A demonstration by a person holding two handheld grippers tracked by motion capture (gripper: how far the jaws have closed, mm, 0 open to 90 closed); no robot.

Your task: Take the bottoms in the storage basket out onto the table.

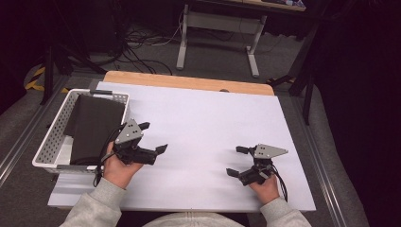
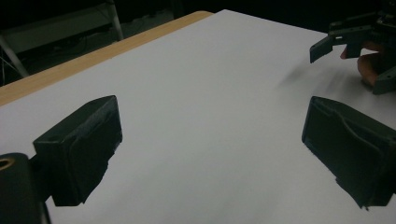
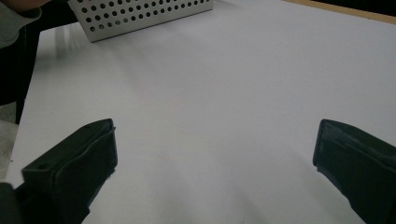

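Observation:
My left gripper [image 1: 153, 137] hovers over the left part of the white table sheet [image 1: 203, 123], right beside the basket, open with nothing between its jaws. In the left gripper view the left gripper [image 2: 210, 149] has its black jaws wide apart over bare white sheet [image 2: 201, 93]. My right gripper [image 1: 237, 161] rests low near the front right of the sheet, also open and holding nothing. The right gripper view has the right gripper [image 3: 212, 161] with jaws spread over bare sheet [image 3: 210, 84]. The right gripper [image 2: 355, 42] and its hand are seen far off in the left gripper view.
A white perforated basket [image 1: 52, 137] stands at the left edge of the table with a dark folded cloth [image 1: 94, 125] inside; its wall [image 3: 144, 14] is seen in the right gripper view. A wooden table edge [image 1: 189, 81] runs along the back. Cables and table legs lie on the floor beyond.

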